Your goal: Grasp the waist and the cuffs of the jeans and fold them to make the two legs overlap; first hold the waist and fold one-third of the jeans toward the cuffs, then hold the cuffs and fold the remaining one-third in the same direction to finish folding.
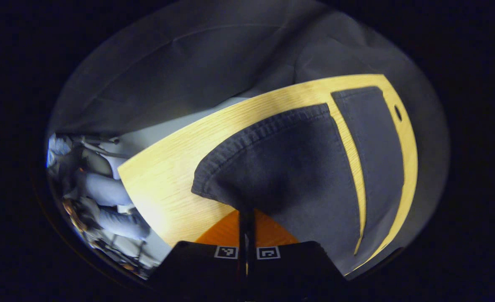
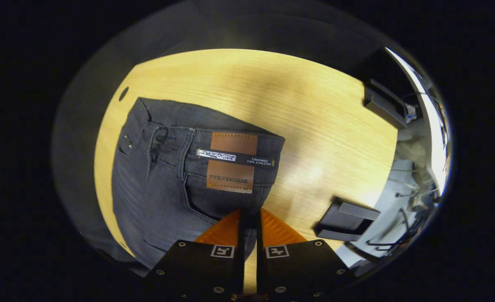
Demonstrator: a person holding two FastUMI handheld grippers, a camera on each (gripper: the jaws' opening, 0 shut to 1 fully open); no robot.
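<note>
Left gripper view: taken from just above tabletop (image 1: pixel 167 176), aimed forward along left hand-held gripper (image 1: pixel 247 218), close over cuff end of jeans (image 1: pixel 289 167); both legs seen running away toward far tabletop edge, booth wall beyond.

Right gripper view: taken from low over same tabletop (image 2: pixel 314 117), aimed along right hand-held gripper (image 2: pixel 249 218), close to waist end of jeans (image 2: pixel 167 176); waistband patch seen upside down.

Shared between views: wooden tabletop and jeans, seen from opposite ends.
</note>
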